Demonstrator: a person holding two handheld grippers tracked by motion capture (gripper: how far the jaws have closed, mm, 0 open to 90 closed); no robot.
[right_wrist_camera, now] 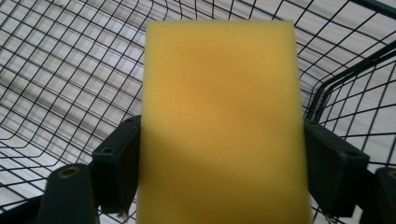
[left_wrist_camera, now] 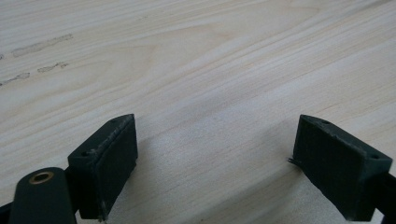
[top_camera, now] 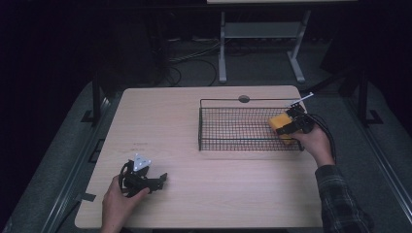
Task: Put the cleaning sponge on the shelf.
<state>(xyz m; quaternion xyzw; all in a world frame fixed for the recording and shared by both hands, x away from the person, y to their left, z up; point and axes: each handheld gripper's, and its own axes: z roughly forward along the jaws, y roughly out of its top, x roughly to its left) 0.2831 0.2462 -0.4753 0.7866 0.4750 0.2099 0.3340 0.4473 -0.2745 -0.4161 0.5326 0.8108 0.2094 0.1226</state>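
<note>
Black wire mesh basket (top_camera: 233, 127) on pale wooden table (top_camera: 194, 194), right gripper (top_camera: 290, 127) over its right end, jaws pinching yellow rectangular sponge (right_wrist_camera: 222, 121) flank to flank, left gripper (left_wrist_camera: 215, 163) spread wide, resting on bare wood

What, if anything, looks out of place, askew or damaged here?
Nothing serious stands out. The yellow sponge sits squarely between the right gripper pads over the wire basket. The left gripper rests open on the table. Only faint scuff marks mar the wood.
</note>
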